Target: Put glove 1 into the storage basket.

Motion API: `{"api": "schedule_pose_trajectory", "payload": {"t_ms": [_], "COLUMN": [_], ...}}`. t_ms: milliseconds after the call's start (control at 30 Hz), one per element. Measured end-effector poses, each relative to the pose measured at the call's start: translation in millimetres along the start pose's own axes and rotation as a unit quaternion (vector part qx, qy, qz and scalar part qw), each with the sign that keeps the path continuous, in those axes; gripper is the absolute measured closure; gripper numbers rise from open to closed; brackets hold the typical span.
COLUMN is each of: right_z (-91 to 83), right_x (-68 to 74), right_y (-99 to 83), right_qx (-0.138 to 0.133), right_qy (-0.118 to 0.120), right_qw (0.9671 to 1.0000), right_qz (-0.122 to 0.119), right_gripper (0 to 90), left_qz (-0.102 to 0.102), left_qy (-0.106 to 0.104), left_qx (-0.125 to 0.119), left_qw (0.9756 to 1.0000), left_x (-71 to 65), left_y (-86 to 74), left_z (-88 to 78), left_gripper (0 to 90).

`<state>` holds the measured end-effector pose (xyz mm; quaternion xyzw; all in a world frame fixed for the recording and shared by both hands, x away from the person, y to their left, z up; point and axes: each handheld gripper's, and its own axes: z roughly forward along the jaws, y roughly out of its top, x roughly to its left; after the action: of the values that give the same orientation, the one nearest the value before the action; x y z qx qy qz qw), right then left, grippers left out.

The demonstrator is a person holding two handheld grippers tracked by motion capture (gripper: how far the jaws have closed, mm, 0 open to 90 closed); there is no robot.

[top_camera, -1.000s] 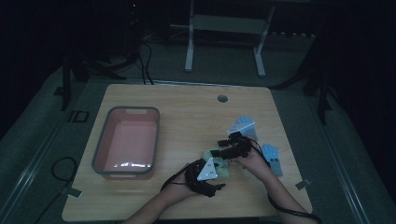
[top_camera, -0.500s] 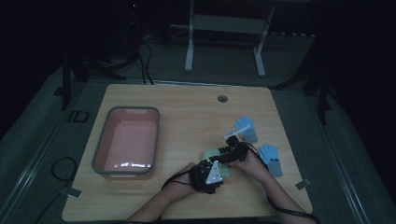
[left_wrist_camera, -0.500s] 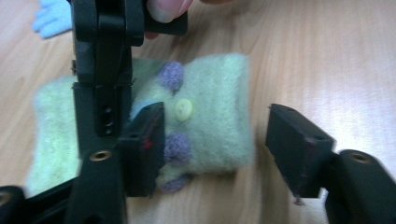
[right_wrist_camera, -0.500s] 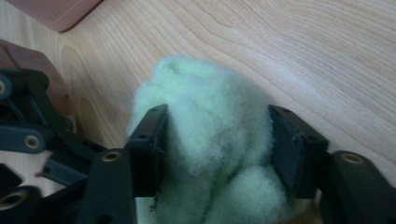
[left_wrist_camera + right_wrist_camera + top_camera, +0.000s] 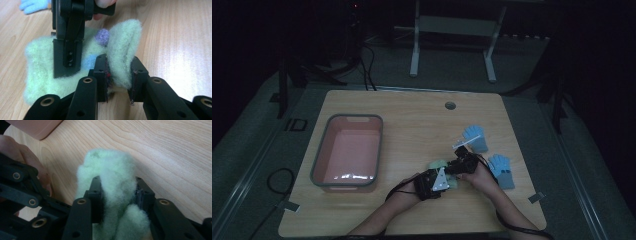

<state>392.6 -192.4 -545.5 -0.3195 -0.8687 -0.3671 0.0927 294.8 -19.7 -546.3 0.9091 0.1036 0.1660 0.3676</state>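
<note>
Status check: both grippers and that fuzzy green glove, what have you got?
Left gripper shut on green glove, jaws just closed. Right gripper shut on the glove too, jaws just closed. Glove on table. Nothing in the way.

Two blue gloves (image 5: 475, 138), one green glove (image 5: 75, 65), one tub (image 5: 348, 152)

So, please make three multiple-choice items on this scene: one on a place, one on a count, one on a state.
1. Where is the pink tray?
A. left part of the table
B. right part
C. on the floor

2. How many blue gloves lie on the table?
A. one
B. two
C. four

3. What is the left gripper doing?
A. standing open
B. pinching the green glove
C. holding a blue glove

Key: 1 A, the high view shows the tray left. 2 B, two lie at the right. 3 B, its jaws, just closing, press a green fold.
</note>
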Motion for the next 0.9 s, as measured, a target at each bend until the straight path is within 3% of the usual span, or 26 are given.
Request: {"api": "schedule_pose_trajectory", "payload": {"t_ms": [267, 533, 900], "right_z": [-7.3, -12.7, -24.0], "right_x": [3.7, 12.0, 35.0], "right_y": [4.4, 14.4, 46.4], "right_qx": [-0.012, -0.030, -0.056], "right_qy": [0.007, 0.019, 0.016], "right_qw": [0.9998, 0.9993, 0.9982], "right_qz": [0.010, 0.010, -0.013], "right_gripper": [70.9, 71.7, 71.7], "left_qz": [0.004, 0.021, 0.028], "left_qy": [-0.007, 0.002, 0.012], "left_qx": [0.007, 0.017, 0.016], "left_qw": [0.9999, 0.9996, 0.9994], "left_x": [7.1, 12.4, 29.6], "left_y": [7.7, 13.9, 21.4], "left_z": [-13.3, -29.7, -67.0], "left_gripper": [74.3, 74.4, 74.4]}}
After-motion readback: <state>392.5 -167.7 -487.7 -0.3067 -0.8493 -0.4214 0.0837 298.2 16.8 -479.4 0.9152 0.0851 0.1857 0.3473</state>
